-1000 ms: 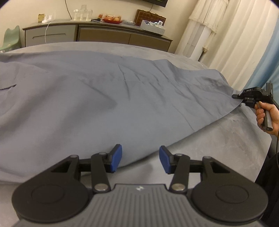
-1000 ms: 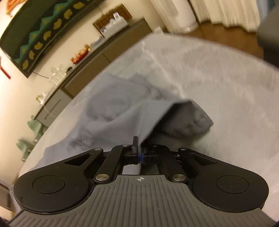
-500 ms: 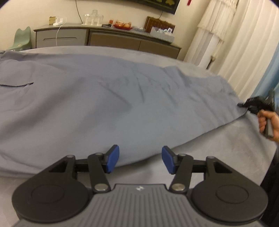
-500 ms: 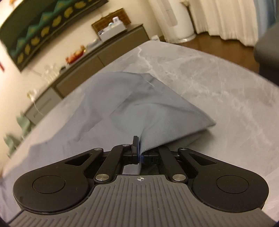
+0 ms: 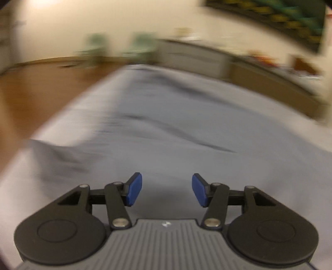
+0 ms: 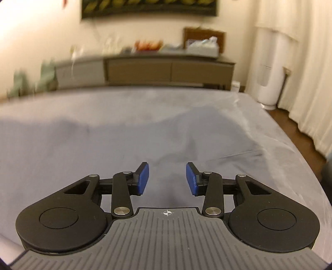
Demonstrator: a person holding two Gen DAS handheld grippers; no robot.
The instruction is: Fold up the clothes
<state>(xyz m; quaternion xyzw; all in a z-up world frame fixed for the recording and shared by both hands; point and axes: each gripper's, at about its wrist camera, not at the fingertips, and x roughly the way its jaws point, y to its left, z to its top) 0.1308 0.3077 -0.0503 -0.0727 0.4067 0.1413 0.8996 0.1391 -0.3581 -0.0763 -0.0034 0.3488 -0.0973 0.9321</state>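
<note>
- Grippers: two, one per view. Right gripper [image 6: 167, 178] has its jaws apart; they have just been opening, and nothing sits between the two blue pads [image 6: 144, 178]. It holds nothing.
- Left gripper [image 5: 167, 190] also stands about half open, two blue pads [image 5: 134, 189] apart, with no cloth between them; only the garment's surface shows beyond the gap.
- Garment: one grey-blue piece of clothing [image 6: 103, 149], spread on the table [image 6: 290, 149]. In the right view it fills the left and middle, with a raised hump toward the right and a seam line running off toward the table's right side.
- In the left view the same garment [image 5: 186, 128] is blurred; dark creases cross it, and a rumpled edge lies at lower left.
- Table edges: in the right view a bare marbled strip runs along the right, ending at a curved rim above wooden floor [image 6: 300, 124]. In the left view the table's left rim curves past brown floor [image 5: 41, 89].
- Open room: bare table right of the garment and beyond its far edge.
- Beyond: one long sideboard [image 6: 166, 70] against the wall, one wall hanging [image 6: 149, 8] above it, one white standing unit [image 6: 271, 68] by the curtains [image 6: 311, 62], and two blurred green chairs [image 5: 143, 47].
</note>
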